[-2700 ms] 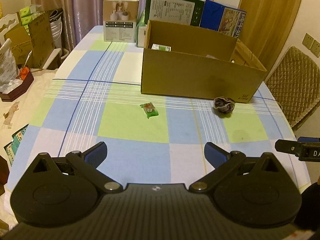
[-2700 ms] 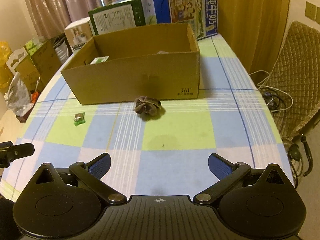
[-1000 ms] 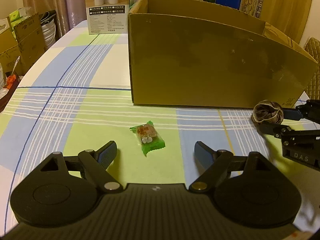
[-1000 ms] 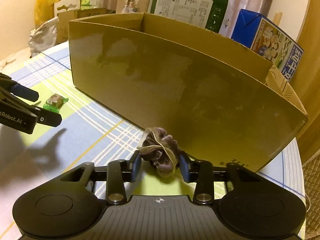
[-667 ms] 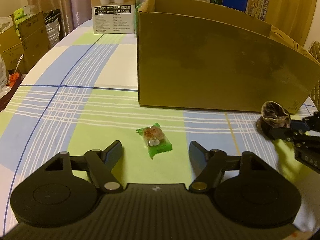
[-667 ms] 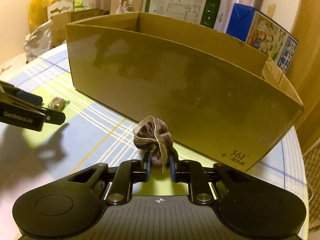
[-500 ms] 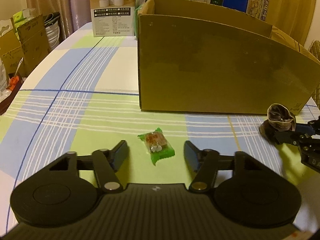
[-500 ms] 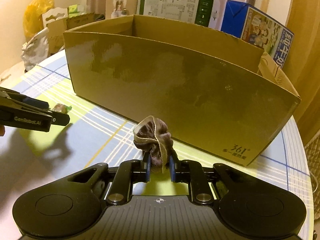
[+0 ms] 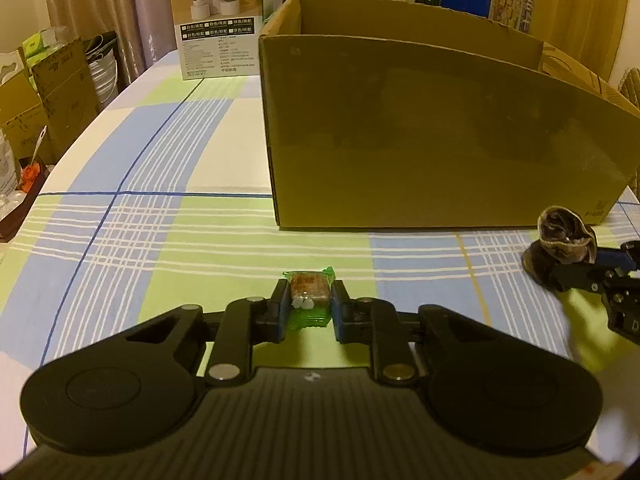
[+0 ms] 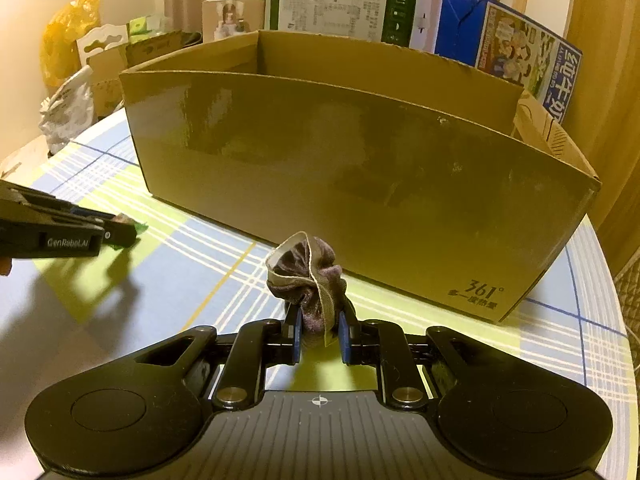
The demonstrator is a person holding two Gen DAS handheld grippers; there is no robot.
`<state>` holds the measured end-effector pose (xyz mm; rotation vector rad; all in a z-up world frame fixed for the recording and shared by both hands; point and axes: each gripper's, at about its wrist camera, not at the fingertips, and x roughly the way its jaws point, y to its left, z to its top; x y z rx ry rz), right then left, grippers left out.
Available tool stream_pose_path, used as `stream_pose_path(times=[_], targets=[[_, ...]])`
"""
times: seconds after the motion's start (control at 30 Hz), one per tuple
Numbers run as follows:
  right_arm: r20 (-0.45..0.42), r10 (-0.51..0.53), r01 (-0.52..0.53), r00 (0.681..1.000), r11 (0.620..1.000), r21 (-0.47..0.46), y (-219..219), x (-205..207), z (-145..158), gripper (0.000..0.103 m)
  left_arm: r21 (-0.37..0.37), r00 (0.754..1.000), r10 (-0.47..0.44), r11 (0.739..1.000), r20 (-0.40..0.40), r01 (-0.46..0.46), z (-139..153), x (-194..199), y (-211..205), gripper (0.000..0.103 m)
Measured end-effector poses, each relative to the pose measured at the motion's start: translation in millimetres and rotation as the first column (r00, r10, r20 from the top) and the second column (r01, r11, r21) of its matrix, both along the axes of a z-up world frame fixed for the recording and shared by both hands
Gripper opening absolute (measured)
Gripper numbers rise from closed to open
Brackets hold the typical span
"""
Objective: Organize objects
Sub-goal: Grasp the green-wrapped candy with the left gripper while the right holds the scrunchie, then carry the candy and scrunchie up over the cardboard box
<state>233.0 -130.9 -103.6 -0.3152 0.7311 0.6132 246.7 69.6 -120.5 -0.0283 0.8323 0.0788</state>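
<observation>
Two pickups in hand at once. Left claw (image 9: 308,306) pinched shut on the green-wrapped snack packet (image 9: 309,295), low over the checked tablecloth (image 9: 132,216) of the surface, in front of the left end of the cardboard box (image 9: 420,136). Packet gripped across its narrow sides, long axis running straight ahead along the fingers toward the box wall, printed face up, far crimped end poking out past the tips. Whether lifted clear or touching the cloth: cannot tell.

Right claw (image 10: 319,330) closed on the brown fabric scrunchie (image 10: 306,276), squeezed at its lower part so the bunched loop stands up above the fingers, raised off the cloth and facing the box's front wall. No real long axis there; just a crumpled ring, standing roughly upright.

Likely reason for both holds: narrow, side-on grips ready for carrying up over the rim and dropping inside the open-topped box.
</observation>
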Motion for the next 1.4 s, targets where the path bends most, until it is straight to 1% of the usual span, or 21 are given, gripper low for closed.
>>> stream_pose_path(times=[0.17, 0.37, 0.57, 0.63, 0.8, 1.07, 1.3, 1.4], targets=[[-0.017, -0.014, 0.014, 1.0, 0.999, 0.029, -2.4, -3.6, 4.5, 0.015, -0.006, 1.0, -0.018, 1.0, -0.014, 0.018, 1.6, -13.2, -6.0, 0.017], [-0.054, -0.074, 0.078, 0.996, 0.993, 0.084, -12.9, -18.0, 16.6, 0.015, -0.036, 1.0, -0.018, 0.999, -0.025, 0.017, 11.5, -38.0, -12.9, 0.017], [-0.08, -0.138, 0.148, 0.987, 0.98, 0.13, -28.4, -42.6, 37.0, 0.015, -0.06, 1.0, -0.017, 0.998, -0.024, 0.016, 31.0, -66.1, -22.4, 0.017], [-0.086, -0.161, 0.171, 0.983, 0.977, 0.124, -33.2, -51.7, 45.0, 0.015, -0.064, 1.0, -0.021, 0.998, -0.02, 0.019, 38.6, -73.7, -26.8, 0.017], [-0.137, -0.233, 0.252, 0.963, 0.956, 0.151, -53.6, -71.9, 64.4, 0.015, -0.073, 0.999, -0.043, 0.996, 0.003, 0.043, 60.6, -92.9, -40.0, 0.017], [-0.111, -0.25, 0.267, 0.962, 0.947, 0.177, -69.6, -105.3, 99.3, 0.015, -0.062, 0.995, -0.075, 0.995, 0.058, 0.079, 98.1, -120.7, -53.6, 0.017], [-0.088, -0.251, 0.263, 0.964, 0.945, 0.196, -76.7, -125.1, 117.3, 0.015, -0.059, 0.993, -0.076, 0.995, 0.087, 0.082, 121.3, -138.1, -56.6, 0.017], [-0.082, -0.251, 0.263, 0.964, 0.944, 0.201, -78.6, -131.6, 122.5, 0.015, -0.059, 0.993, -0.079, 0.995, 0.093, 0.084, 126.9, -142.8, -58.3, 0.017]])
